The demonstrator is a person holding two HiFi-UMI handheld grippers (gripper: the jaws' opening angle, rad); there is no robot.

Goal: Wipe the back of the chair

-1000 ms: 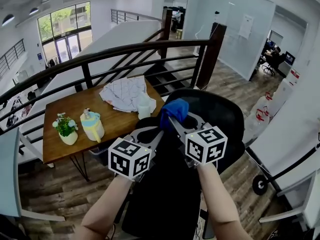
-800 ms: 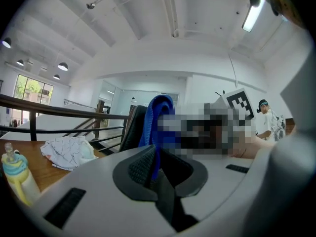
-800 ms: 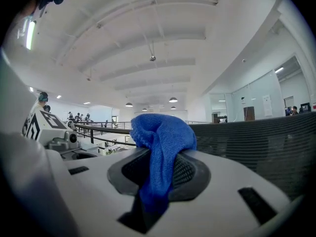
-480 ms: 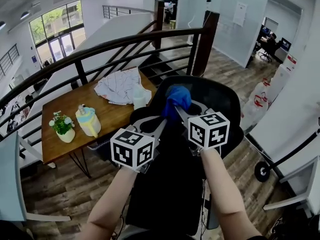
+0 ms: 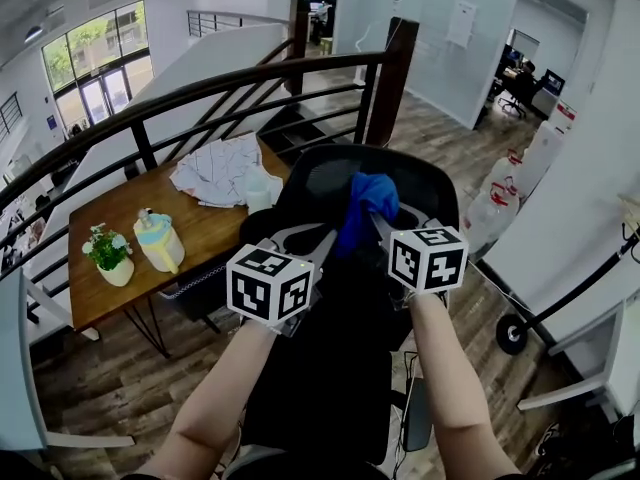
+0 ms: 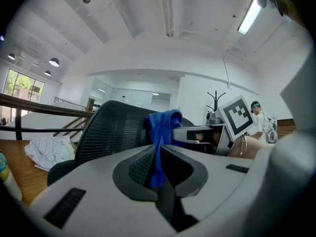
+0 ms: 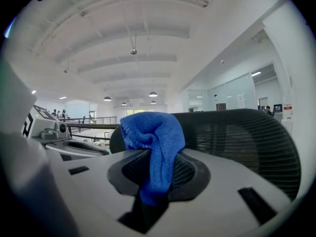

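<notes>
A black mesh office chair stands right in front of me, its back (image 5: 405,180) rising past both grippers. A blue cloth (image 5: 366,202) lies bunched against the upper part of that back. My right gripper (image 5: 381,219) is shut on the cloth (image 7: 153,138), which spills out over its jaws in front of the mesh back (image 7: 239,138). My left gripper (image 5: 326,238) sits close beside it, lower and to the left. In the left gripper view the cloth's hanging end (image 6: 159,142) runs down between its nearly closed jaws, with the chair back (image 6: 112,130) behind.
A wooden table (image 5: 100,288) to the left holds a potted plant (image 5: 108,256), a yellow and blue watering can (image 5: 156,241), a white cup (image 5: 258,200) and a crumpled patterned cloth (image 5: 215,172). A dark railing (image 5: 200,90) and stairs lie beyond. Water jugs (image 5: 497,203) stand at the right.
Both grippers have carried the blue cloth up and to the right across the chair back. The cloth now hangs longer below the right gripper.
</notes>
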